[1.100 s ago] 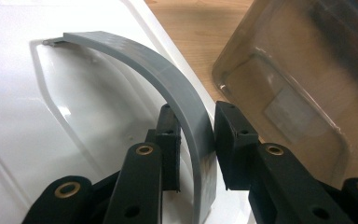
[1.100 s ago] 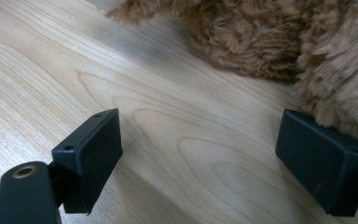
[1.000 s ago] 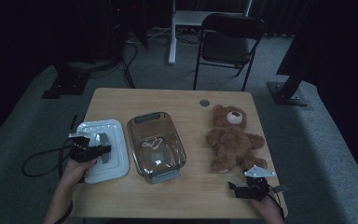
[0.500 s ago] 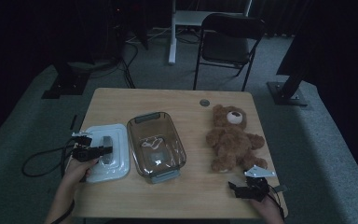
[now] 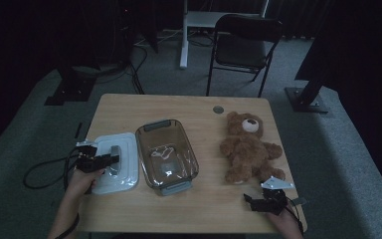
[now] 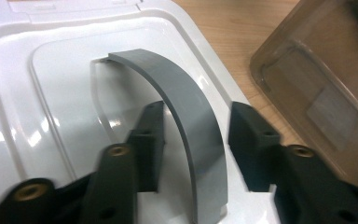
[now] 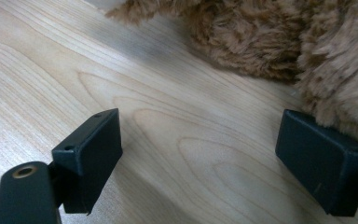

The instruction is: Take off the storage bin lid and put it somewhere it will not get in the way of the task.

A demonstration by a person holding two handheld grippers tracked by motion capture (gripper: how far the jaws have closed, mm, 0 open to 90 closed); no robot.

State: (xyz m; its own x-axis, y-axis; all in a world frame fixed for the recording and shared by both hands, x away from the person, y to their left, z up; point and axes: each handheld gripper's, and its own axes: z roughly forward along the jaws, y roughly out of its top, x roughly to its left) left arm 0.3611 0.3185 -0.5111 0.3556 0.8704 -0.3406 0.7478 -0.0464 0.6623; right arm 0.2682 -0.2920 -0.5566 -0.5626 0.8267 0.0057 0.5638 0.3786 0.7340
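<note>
1. Since a second ago, little on my screens has shifted place – both hands sit where they were, but the left gripper (image 5: 110,160) was clamped on the lid's grey handle (image 6: 186,121) and its jaws have just been opening.
2. Largest thing I see is the wooden table (image 5: 179,107), with everything else laid across it.
3. On the table's right side lies the brown teddy bear (image 5: 247,148), on its back, head toward the far edge.
4. At the middle stands the clear container (image 5: 166,155), uncovered – its near wall lies just beside the lid.
5. My task piece, the white lid (image 5: 122,177), lies flat at the table's left, close to the near edge.
6. In the left gripper view the arched handle stands between the two jaws with a gap on each side, so the pads no longer press it.
7. My right gripper (image 7: 200,158) rests low over bare wood with jaws spread wide and holds nothing; the bear's fur lies just above one jaw.
</note>
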